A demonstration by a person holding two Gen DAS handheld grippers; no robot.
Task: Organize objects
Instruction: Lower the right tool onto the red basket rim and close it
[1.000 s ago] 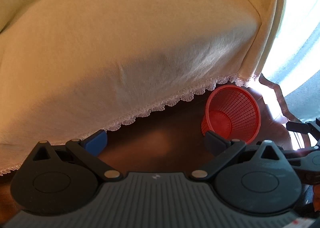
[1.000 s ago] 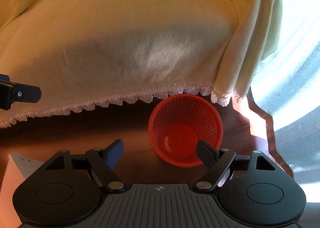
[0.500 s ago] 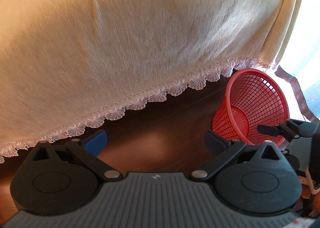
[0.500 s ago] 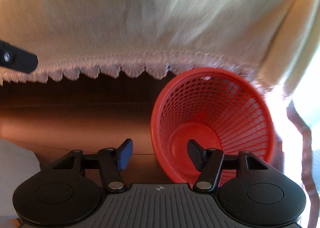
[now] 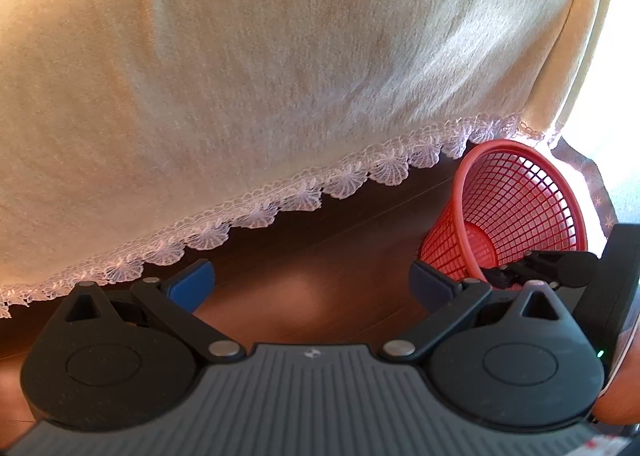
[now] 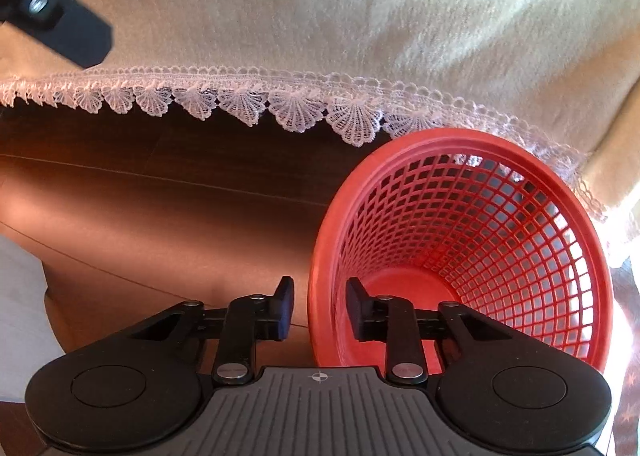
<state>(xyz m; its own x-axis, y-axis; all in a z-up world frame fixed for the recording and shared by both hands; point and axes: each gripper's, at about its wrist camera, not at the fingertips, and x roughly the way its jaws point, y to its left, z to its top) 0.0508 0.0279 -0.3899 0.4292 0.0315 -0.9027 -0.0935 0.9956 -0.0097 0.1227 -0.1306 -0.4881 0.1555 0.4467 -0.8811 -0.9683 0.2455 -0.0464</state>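
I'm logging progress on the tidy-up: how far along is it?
Done: nothing visible; the red basket is empty. In hand: the right tongs straddle its near rim and have just been closing, but are not yet pinching it. The left tongs are open and empty. Left: grip the basket, then probably collect items, none of which is in view now.

Basket (image 6: 520,215): red plastic mesh, slightly glossy. Cloth (image 5: 280,55): cream, soft nap, lace trim. Floor (image 6: 160,207): dark polished wood.

Hard daylight from the right blows out that edge. Under the cloth (image 5: 280,67) the floor (image 6: 168,207) lies shadowed. Fisheye curvature bends the borders.
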